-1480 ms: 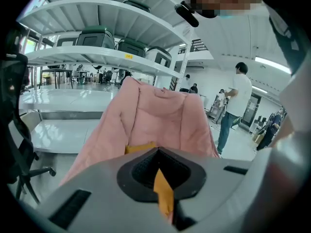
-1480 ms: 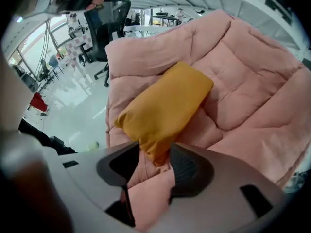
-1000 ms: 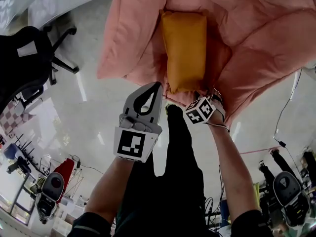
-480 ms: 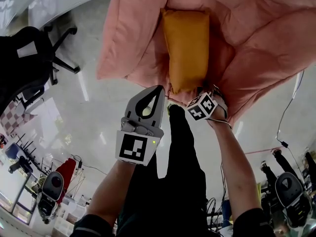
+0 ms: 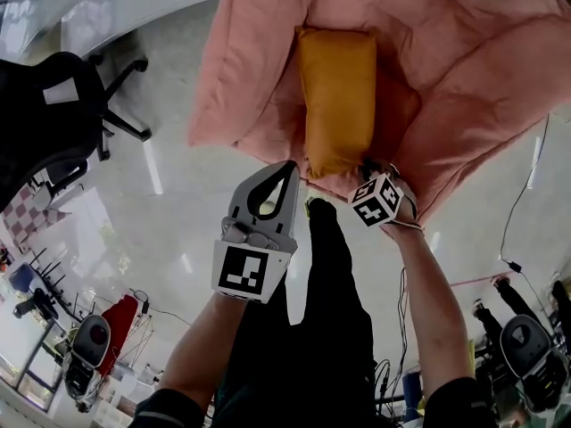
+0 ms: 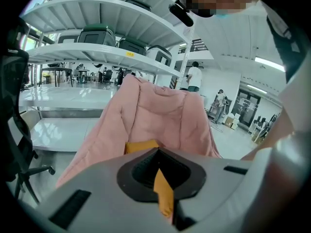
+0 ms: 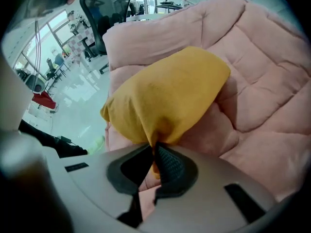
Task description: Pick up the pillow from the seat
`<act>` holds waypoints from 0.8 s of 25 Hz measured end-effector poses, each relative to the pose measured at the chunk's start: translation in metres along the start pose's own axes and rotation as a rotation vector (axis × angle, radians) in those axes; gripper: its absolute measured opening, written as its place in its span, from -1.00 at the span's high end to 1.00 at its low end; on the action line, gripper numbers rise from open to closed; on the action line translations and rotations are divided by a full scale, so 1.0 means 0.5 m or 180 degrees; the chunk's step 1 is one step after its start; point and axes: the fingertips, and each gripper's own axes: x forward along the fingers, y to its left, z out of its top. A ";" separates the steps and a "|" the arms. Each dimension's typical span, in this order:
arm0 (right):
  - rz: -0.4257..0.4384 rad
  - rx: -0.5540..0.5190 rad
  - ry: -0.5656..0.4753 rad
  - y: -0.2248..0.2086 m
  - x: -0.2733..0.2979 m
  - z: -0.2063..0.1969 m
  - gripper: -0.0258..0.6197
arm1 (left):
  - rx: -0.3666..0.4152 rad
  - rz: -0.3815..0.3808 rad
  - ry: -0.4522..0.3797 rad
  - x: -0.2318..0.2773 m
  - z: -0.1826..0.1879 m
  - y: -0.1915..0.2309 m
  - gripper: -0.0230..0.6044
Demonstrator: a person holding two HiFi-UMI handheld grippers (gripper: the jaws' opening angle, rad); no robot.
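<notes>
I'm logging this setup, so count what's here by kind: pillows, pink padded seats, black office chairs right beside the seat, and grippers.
pillow: 1
pink padded seat: 1
black office chair: 1
grippers: 2, the left gripper and the right gripper, its jaws shut on the pillow's corner
Total: 5

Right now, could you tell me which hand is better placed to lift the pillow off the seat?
Right. The jaws of the right gripper have just been closing and pinch a near corner of the orange pillow. The left gripper hangs short of the pink seat, jaws together on nothing.
</notes>
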 end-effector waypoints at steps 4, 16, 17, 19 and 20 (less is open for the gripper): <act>0.0191 0.0210 -0.0107 0.014 -0.044 0.018 0.87 | 0.0020 0.0010 -0.0061 -0.025 0.021 0.001 0.91; 0.0835 0.1114 -0.0961 0.047 -0.215 0.135 0.89 | 0.0087 0.0023 -0.0276 -0.114 0.115 0.000 0.91; 0.0901 0.1225 -0.1057 0.046 -0.234 0.149 0.89 | 0.0094 0.0025 -0.0296 -0.122 0.124 0.000 0.91; 0.1022 0.1427 -0.1244 0.042 -0.270 0.177 0.89 | 0.0115 0.0037 -0.0337 -0.136 0.143 0.002 0.91; 0.1085 0.1523 -0.1335 0.039 -0.288 0.191 0.89 | 0.0128 0.0044 -0.0356 -0.143 0.152 0.002 0.91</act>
